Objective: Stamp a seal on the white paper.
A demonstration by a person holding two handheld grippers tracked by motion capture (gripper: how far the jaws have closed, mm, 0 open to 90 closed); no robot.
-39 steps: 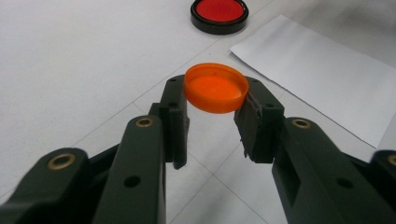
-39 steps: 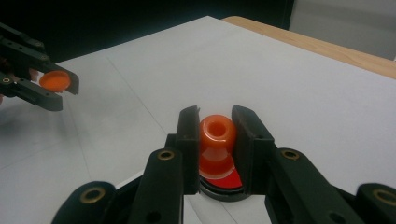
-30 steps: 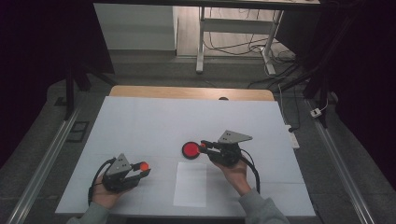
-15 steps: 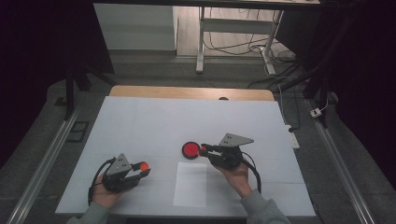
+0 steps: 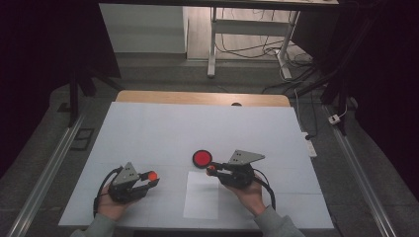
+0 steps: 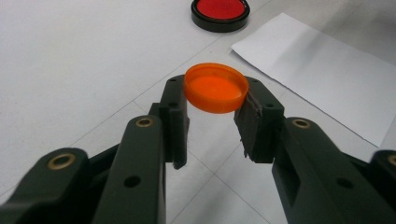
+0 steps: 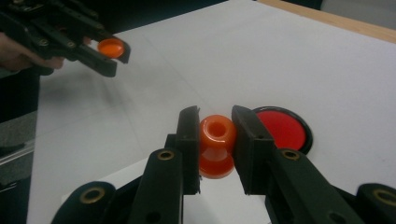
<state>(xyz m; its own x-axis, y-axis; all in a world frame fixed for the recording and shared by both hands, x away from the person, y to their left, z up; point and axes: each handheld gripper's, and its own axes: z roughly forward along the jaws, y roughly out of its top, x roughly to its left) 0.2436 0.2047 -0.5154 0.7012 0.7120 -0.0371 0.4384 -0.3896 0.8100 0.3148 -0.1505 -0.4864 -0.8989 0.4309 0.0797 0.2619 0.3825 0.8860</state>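
- Left gripper view: the left gripper (image 6: 215, 109) is clamping one orange cap (image 6: 216, 87), hollow side up, nothing inside.
- The right gripper (image 7: 215, 140) is squeezing one orange spool-shaped piece (image 7: 216, 145), possibly a small bottle.
- One red disc in a black rim (image 5: 202, 158) is lying beside one white sheet (image 5: 202, 195); no writing is legible.

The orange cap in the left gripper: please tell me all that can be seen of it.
The orange cap is a small, shallow round cap, plastic by its look, smooth and slightly glossy. Its open hollow side faces up, showing a flat inner floor and a low rim. The left gripper pinches it at the jaw tips, one black jaw on each side of its rim, and holds it level above the white table. In the high view it is the orange spot at that gripper's tip.
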